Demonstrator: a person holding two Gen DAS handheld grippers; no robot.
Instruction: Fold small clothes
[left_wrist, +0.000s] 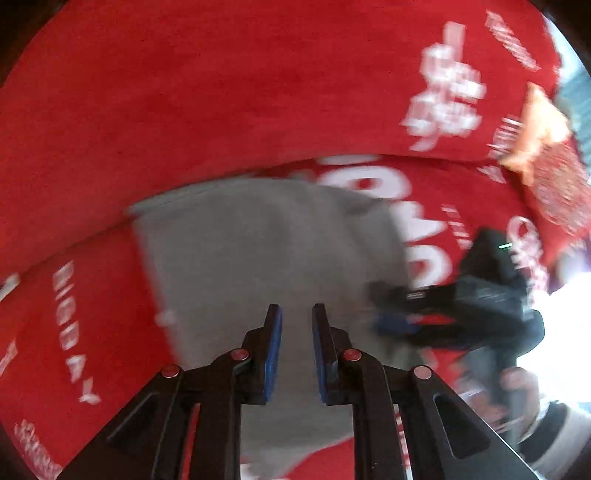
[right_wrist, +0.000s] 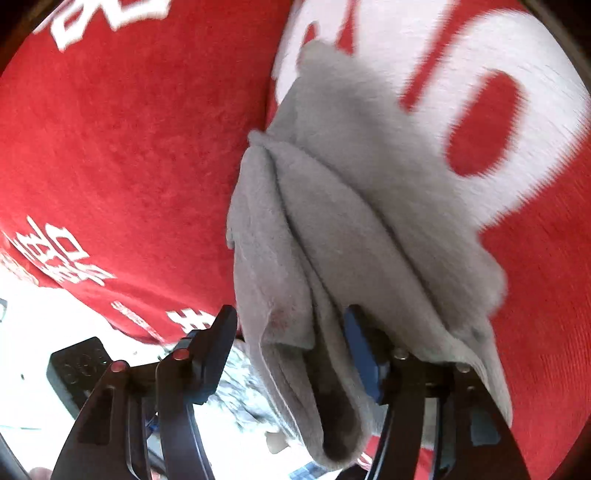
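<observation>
A small grey garment (left_wrist: 258, 251) lies on a red cloth with white lettering (left_wrist: 184, 92). In the left wrist view my left gripper (left_wrist: 296, 314) hovers over the garment's near part, jaws a little apart, holding nothing. My right gripper (left_wrist: 399, 317) shows blurred at the garment's right edge. In the right wrist view the grey garment (right_wrist: 351, 206) lies bunched in long folds and drapes between and over the fingers of my right gripper (right_wrist: 291, 325). The jaws stand wide apart, with the blue pad (right_wrist: 364, 354) against the fabric.
The red cloth (right_wrist: 110, 147) covers the whole surface. An orange and red patterned item (left_wrist: 546, 147) lies at the far right. A black box (right_wrist: 77, 365) sits on a white surface by the cloth's edge. A hand (left_wrist: 521, 387) holds the right gripper.
</observation>
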